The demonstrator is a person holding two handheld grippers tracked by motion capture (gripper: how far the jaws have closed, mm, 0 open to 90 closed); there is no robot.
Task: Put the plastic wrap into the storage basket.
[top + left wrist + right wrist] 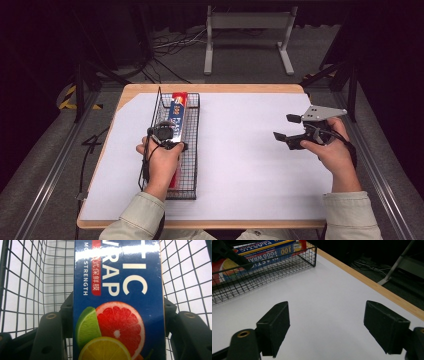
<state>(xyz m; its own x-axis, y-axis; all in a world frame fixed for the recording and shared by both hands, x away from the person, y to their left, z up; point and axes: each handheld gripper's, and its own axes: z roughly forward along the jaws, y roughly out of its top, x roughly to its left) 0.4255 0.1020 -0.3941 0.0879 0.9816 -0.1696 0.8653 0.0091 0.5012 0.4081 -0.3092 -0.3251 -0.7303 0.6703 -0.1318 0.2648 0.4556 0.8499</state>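
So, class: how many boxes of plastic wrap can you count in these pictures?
1. The plastic wrap box lies lengthwise in the wire basket at the table's left side, clamped by the left gripper; anything under it would be hidden.

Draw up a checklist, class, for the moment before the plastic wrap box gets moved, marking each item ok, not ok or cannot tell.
1. Left tool closed on the plastic wrap box: ok, a jaw presses each long side.
2. Box inside the wire basket: ok, lying lengthwise.
3. Box centred in the grip: cannot tell, its ends run past the left gripper view.
4. Right tool free: ok, jaws apart over the white sheet, holding nothing.
5. Space beside the basket: ok, bare sheet to its right.
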